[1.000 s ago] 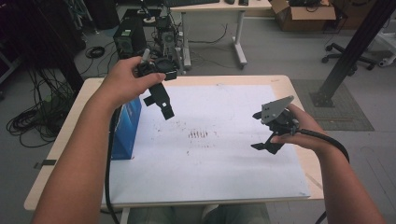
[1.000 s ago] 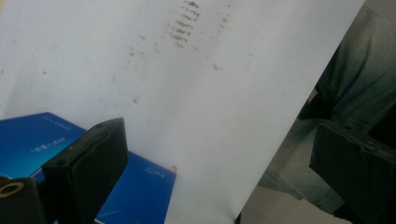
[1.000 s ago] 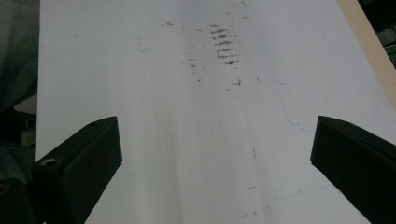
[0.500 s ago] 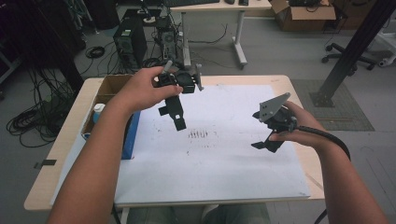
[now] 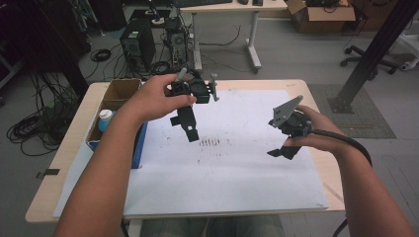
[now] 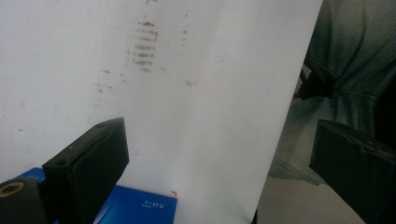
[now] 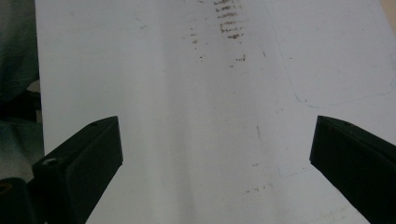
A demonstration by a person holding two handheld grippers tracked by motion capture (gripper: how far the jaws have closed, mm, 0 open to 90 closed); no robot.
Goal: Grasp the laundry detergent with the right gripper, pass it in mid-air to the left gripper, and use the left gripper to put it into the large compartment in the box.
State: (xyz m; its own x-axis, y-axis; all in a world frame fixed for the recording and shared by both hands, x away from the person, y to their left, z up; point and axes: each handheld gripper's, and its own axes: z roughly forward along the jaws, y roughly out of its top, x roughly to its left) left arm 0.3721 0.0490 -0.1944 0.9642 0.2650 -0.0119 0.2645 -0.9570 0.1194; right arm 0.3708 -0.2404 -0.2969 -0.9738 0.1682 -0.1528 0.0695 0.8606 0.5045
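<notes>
My left gripper (image 5: 184, 127) hangs above the far left part of the white sheet (image 5: 232, 173), jaws pointing down and wide apart. In the left gripper view the gripper (image 6: 219, 140) is open, with bare sheet (image 6: 210, 84) between its jaws. My right gripper (image 5: 284, 150) is held low over the sheet's right side. It is open too, and in the right gripper view (image 7: 217, 135) nothing lies between its jaws. A patch of dark smudge marks (image 5: 211, 142) lies on the sheet between the two grippers.
A cardboard box (image 5: 118, 94) stands at the table's left edge with a white-capped bottle (image 5: 104, 118) in it. A flat blue box (image 5: 140, 143) lies beside the sheet's left edge. The wooden table (image 5: 316, 98) ends just right of the sheet.
My left gripper has swung right and a little farther away, from over the blue box to over the sheet. The right gripper has stayed in place.
</notes>
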